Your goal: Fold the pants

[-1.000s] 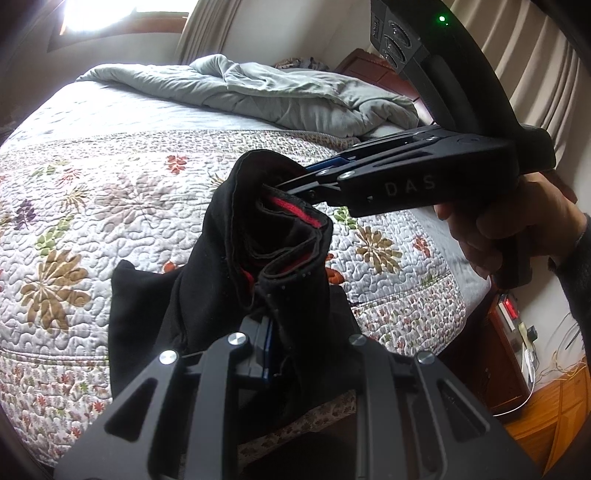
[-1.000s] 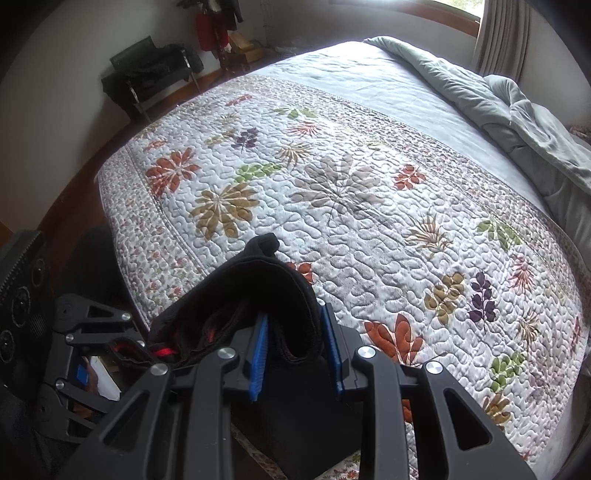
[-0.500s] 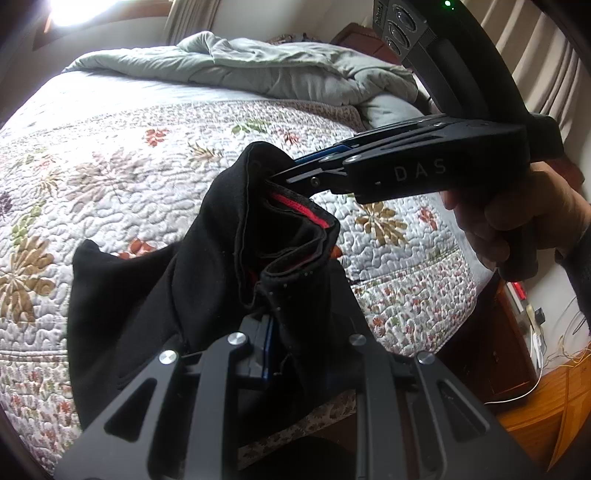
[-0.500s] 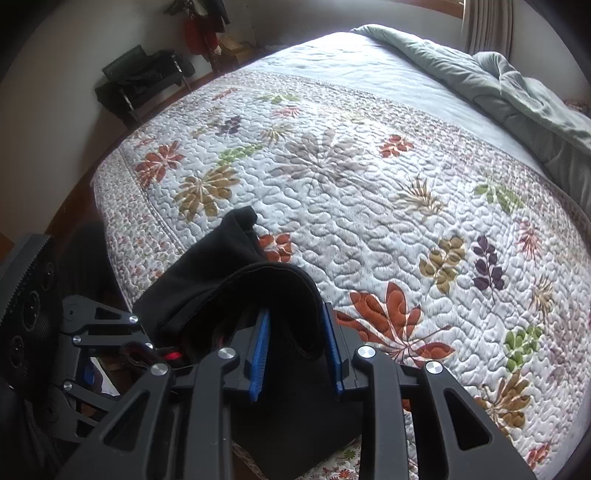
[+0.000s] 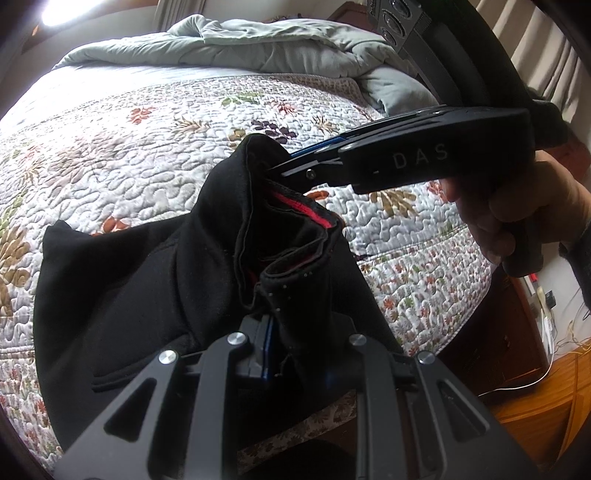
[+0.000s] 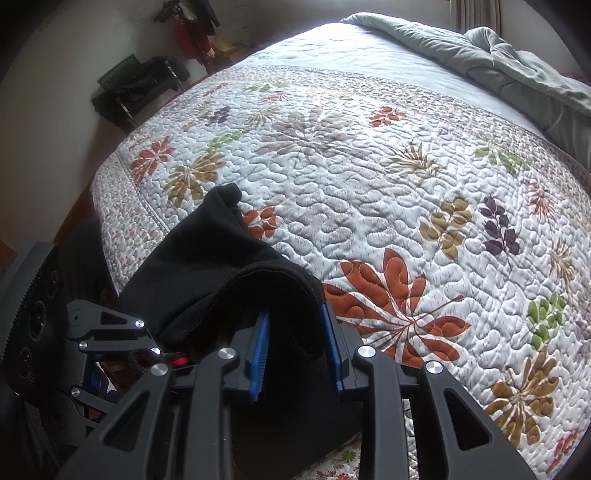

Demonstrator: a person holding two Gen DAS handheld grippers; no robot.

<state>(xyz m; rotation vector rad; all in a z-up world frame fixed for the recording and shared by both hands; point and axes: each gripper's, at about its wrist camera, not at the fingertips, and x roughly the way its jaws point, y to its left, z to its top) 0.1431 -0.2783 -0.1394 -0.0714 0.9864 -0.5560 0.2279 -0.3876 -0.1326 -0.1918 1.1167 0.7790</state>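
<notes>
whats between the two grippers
In the left wrist view, a bunched span of the black pants, red lining showing, runs between the left gripper and right gripper.

Daylight floods in from a blown-out window (image 5: 61,11) at the top left of the left wrist view, washing the bed (image 6: 369,155) pale; black pants (image 5: 147,280) lose detail, and fisheye edges curve into dark corners

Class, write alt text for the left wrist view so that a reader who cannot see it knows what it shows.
Two black handheld tools grip the bunched waistband of black pants: the left tool at the bottom of the view, the right tool reaching in from the right, held in a hand. The pants drape down onto a floral quilt on a bed, with a grey duvet crumpled behind.
</notes>
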